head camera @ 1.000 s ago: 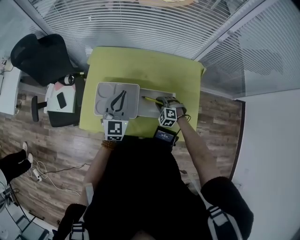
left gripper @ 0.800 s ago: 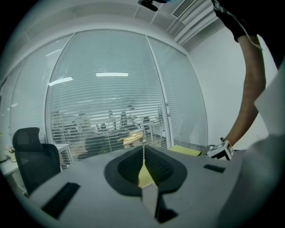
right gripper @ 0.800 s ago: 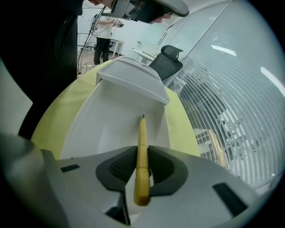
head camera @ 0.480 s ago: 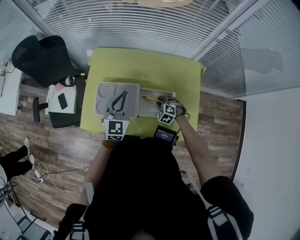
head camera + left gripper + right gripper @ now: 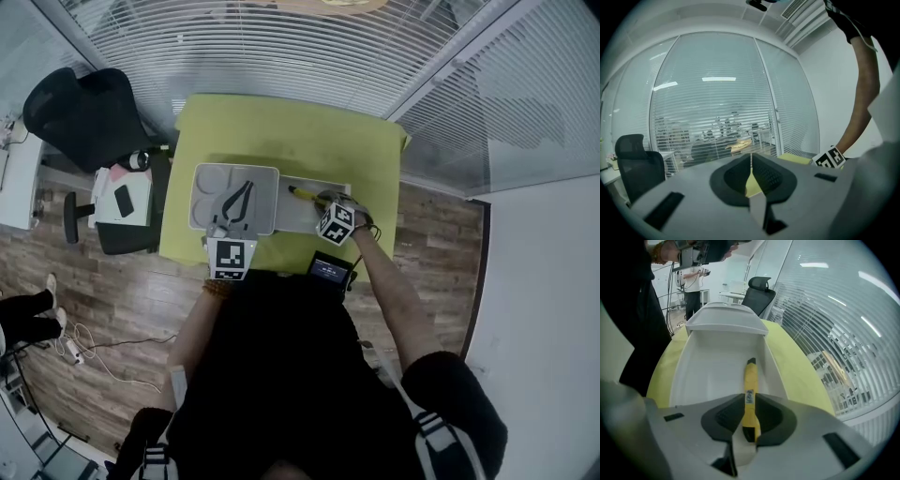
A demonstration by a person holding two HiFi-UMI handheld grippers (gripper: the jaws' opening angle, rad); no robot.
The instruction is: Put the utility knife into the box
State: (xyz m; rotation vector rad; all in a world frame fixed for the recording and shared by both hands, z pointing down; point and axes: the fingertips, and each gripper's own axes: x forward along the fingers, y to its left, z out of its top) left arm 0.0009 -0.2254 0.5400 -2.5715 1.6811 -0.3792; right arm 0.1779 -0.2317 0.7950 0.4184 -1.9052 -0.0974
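Nudging toward 12 o'clock since a second ago, the right gripper (image 5: 323,201) is carrying the utility knife (image 5: 302,194) over the box (image 5: 292,223). In the left gripper view, the left gripper (image 5: 751,176) is idling, jaws together and empty. In the right gripper view, the jaws are clamping the utility knife's tail, its long axis pointing to 12 o'clock along the box.

Yellow-green table (image 5: 281,141) at frame centre, wood-plank floor (image 5: 122,319) around it. Black office chair (image 5: 84,112) upper left, just beside table's left corner. Slatted blinds (image 5: 281,47) behind glass across top; plain white wall (image 5: 544,309) at right. Dark phone (image 5: 123,200) flat on small white surface left of table. Small lit screen (image 5: 329,270) at table's near edge. Cables (image 5: 80,349) loose on floor lower left. Bystander's legs (image 5: 23,323) at left edge.
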